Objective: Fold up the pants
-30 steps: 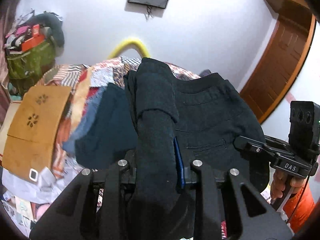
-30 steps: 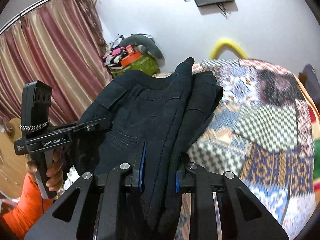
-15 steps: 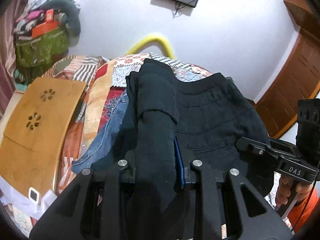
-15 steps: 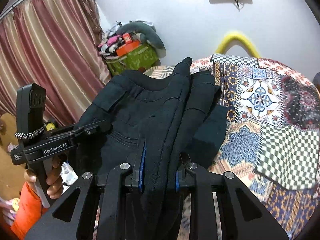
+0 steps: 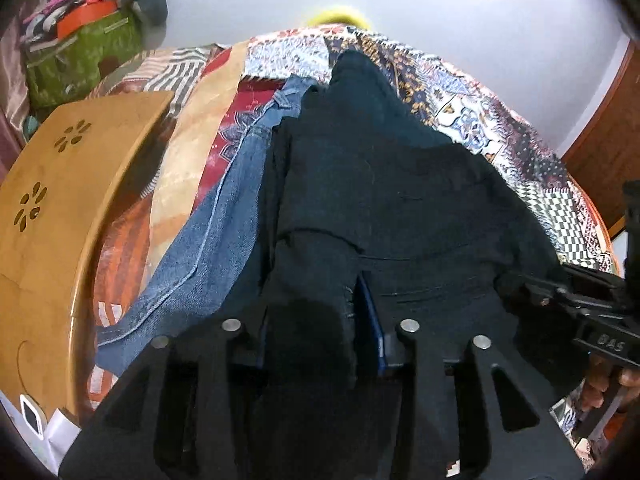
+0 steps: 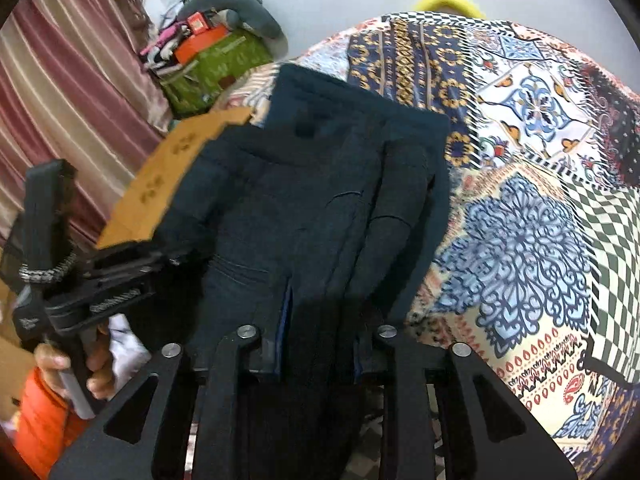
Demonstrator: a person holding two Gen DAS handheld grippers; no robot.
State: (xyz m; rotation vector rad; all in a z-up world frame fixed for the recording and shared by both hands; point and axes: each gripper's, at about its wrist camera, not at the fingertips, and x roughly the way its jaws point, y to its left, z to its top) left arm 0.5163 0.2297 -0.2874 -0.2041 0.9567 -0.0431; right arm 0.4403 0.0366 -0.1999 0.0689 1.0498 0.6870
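left tool (image 5: 320,344) clamped on pants (image 5: 400,200) | right tool (image 6: 320,344) clamped on same pants (image 6: 320,200) | pants fill frame centre, over bed (image 6: 540,220), long axis running away toward upper frame | jeans (image 5: 224,240) lie left | both tools equally near, side by side

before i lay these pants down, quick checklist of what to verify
1. Left gripper fingers shut on the black pants: ok.
2. Right gripper fingers shut on the same pants: ok.
3. Fabric bunched thick between each pair of fingers, a layer could slip: cannot tell.
4. Blue jeans lie at the pants' left edge, may get covered: not ok.
5. Patchwork bedspread to the right has open room: ok.
6. Wooden lap table stands apart from the pants: ok.
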